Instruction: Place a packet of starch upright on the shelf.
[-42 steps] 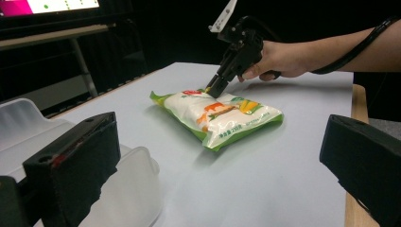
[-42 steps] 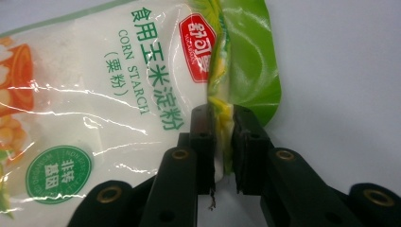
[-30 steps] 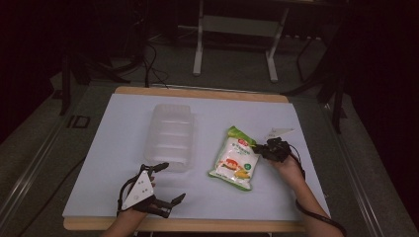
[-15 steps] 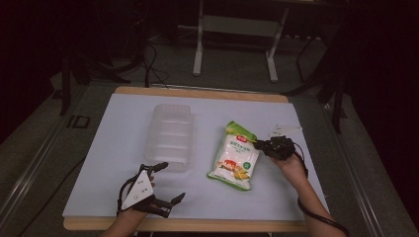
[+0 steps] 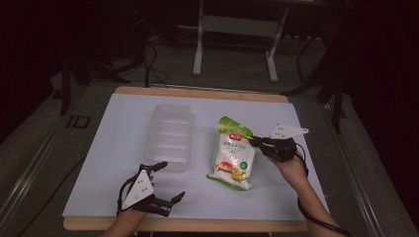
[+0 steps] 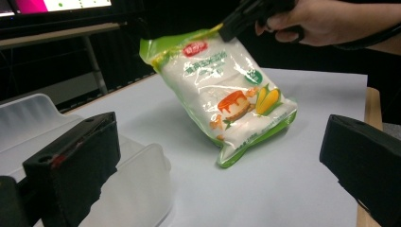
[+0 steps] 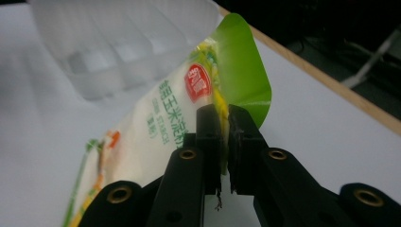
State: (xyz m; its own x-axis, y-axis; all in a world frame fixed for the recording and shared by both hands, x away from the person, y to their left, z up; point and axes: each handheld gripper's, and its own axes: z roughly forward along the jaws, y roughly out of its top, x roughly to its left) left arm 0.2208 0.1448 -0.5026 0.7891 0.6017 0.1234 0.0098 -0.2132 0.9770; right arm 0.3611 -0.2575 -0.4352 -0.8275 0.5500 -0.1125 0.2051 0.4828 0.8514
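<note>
Starch packet (image 5: 233,155): green-edged, tilted, top raised, lower end on white surface (image 5: 123,128), just right of clear plastic tray (image 5: 171,136). Right tool (image 5: 255,140): clamped on packet's upper edge. Left tool (image 5: 170,181): spread wide, holding nothing, near front edge.

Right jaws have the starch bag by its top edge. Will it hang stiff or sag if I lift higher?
Probably sags: the bag hangs tilted from the right gripper, bottom on the table. Its plump body suggests weight. The glossy film may slip.
</note>
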